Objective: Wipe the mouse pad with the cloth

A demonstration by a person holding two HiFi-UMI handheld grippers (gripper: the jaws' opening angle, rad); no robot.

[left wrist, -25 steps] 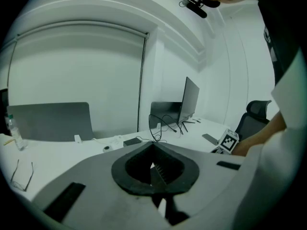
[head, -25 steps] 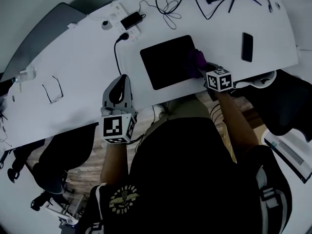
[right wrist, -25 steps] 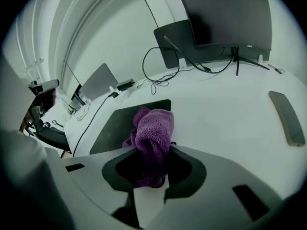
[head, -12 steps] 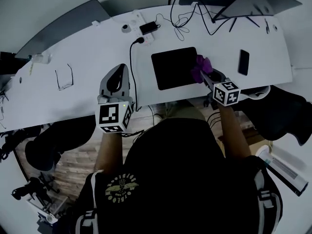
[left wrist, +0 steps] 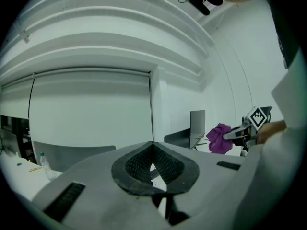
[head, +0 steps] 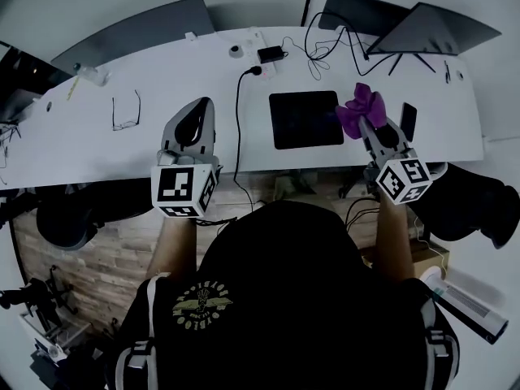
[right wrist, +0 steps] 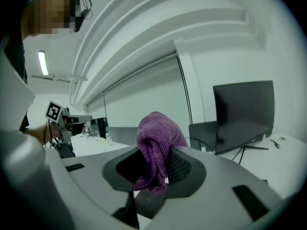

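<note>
Right claw pinching one cloth; left claw pressed together; one mouse pad

Right gripper lifts off mouse pad and shifts right. Purple cloth in its jaws now clear of pad's right edge, raised beside phone.

The right gripper holds the purple cloth just beside the black mouse pad.
</note>
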